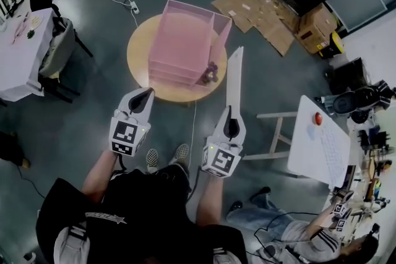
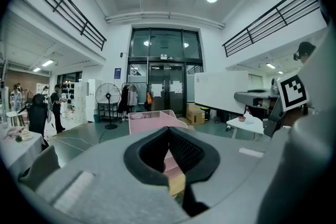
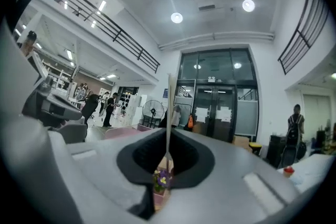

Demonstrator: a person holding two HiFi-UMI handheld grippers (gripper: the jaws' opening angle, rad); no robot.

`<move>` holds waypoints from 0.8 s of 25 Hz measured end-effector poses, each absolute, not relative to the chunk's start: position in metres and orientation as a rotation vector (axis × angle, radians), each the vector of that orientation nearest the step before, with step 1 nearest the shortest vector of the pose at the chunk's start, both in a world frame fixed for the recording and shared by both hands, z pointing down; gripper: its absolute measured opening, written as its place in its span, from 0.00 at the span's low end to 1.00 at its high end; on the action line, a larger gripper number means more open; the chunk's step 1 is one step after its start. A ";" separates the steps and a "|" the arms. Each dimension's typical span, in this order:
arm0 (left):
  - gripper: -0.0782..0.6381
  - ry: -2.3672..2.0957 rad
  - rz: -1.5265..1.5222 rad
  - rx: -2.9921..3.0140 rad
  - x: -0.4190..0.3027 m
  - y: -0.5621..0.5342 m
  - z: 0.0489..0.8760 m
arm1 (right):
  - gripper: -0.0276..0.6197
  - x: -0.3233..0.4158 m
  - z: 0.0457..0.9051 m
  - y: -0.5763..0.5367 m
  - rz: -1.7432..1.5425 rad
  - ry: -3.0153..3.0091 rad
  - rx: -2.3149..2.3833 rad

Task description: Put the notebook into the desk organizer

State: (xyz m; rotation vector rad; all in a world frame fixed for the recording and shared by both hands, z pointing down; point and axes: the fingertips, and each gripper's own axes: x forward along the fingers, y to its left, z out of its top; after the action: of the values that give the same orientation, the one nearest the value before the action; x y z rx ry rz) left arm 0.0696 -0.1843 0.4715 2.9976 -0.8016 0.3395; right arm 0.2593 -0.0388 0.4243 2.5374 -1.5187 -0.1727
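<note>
A pink desk organizer point(image 1: 182, 40) with stacked trays stands on a round wooden table point(image 1: 139, 52). My right gripper point(image 1: 232, 109) is shut on the near end of a thin white notebook point(image 1: 235, 80), held on edge and reaching toward the organizer's right side. In the right gripper view the notebook point(image 3: 168, 107) shows as a thin upright line between the pads of the right gripper point(image 3: 168, 136). My left gripper point(image 1: 147, 93) hovers at the table's near edge, shut with nothing in it. From the left gripper point(image 2: 168, 131) the organizer point(image 2: 152, 122) lies straight ahead.
A small pot of purple flowers point(image 1: 209, 74) sits at the organizer's near right corner. A white table point(image 1: 325, 145) stands to the right, with a seated person point(image 1: 297, 235) below it. Flattened cardboard point(image 1: 260, 12) lies beyond. A white table and chair point(image 1: 59, 49) stand at the left.
</note>
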 end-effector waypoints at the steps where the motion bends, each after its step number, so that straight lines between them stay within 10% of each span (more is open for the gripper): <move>1: 0.12 -0.814 0.338 2.994 0.066 -0.186 0.472 | 0.06 0.258 0.420 -0.046 -0.210 -1.518 2.508; 20: 0.12 -1.063 0.359 2.860 0.026 -0.226 0.491 | 0.06 0.241 0.429 -0.197 -0.590 -1.305 1.878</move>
State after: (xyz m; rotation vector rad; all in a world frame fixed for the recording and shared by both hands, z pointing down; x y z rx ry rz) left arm 0.0260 -0.2260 0.4909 2.8602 -1.0630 0.3588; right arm 0.2407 -0.1973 0.4291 1.8785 -1.3055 -0.5899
